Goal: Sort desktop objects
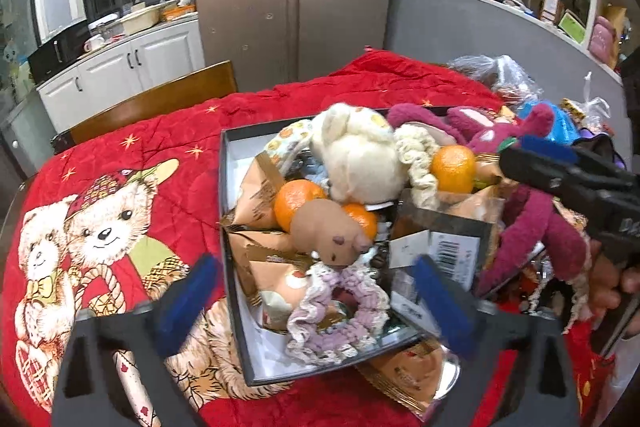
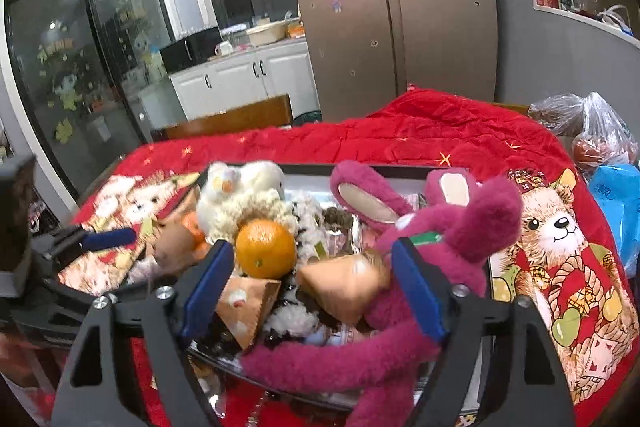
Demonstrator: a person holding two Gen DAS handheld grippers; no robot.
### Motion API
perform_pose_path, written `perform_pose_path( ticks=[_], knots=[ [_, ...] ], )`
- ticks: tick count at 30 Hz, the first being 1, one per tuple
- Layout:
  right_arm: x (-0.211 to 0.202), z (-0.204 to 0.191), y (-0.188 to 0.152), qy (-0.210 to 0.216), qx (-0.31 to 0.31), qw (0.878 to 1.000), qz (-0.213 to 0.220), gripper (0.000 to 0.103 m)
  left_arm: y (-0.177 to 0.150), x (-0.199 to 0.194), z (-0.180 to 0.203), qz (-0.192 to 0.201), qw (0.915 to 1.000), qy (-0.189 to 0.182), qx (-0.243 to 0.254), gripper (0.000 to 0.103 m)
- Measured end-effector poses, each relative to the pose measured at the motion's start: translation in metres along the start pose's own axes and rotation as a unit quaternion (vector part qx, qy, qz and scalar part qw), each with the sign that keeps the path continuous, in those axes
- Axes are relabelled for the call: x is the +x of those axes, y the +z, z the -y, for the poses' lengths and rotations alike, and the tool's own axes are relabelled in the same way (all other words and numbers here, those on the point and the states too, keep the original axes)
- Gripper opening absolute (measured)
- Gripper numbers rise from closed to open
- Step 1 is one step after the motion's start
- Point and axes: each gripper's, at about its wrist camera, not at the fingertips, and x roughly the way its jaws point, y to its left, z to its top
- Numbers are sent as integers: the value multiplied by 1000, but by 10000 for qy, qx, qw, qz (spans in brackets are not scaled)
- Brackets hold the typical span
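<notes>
Orange fruit (image 2: 265, 248) sits just ahead of our open right claw (image 2: 312, 289); pink plush (image 2: 452, 227) crowds it; left claw (image 1: 316, 303) open.

Bright indoor light; fisheye-warped edges; slight blur.

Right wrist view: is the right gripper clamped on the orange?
No: the right gripper stands open, with the orange lying free in the box beyond its blue pads.

The black-walled cardboard box (image 1: 225, 227) is crammed: a cream plush duck (image 1: 360, 151), round oranges (image 1: 298, 203) and a magenta plush rabbit (image 2: 440, 227) block entry. Open passage is offered by the red quilted cloth (image 1: 168, 155) left of it.
</notes>
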Motion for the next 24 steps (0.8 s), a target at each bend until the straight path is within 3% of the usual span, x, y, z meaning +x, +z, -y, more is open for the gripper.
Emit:
perform_pose_path(
  ticks=[9,19,22,24],
  knots=[
    [-6,11,4,81,234,9997,-2,90,7,-19,-5,455,9988,128,-152,103],
    [-13,6,5,106,178,9998,68,90,6,-25,-14,567,9977,221,-313,103],
    [-15,-1,7,-158,62,9998,84,103,8,-35,-14,739,9964,210,-352,103],
    [-20,-10,9,-444,-180,9987,188,103,10,-47,-14,925,9948,228,-363,103]
  ],
)
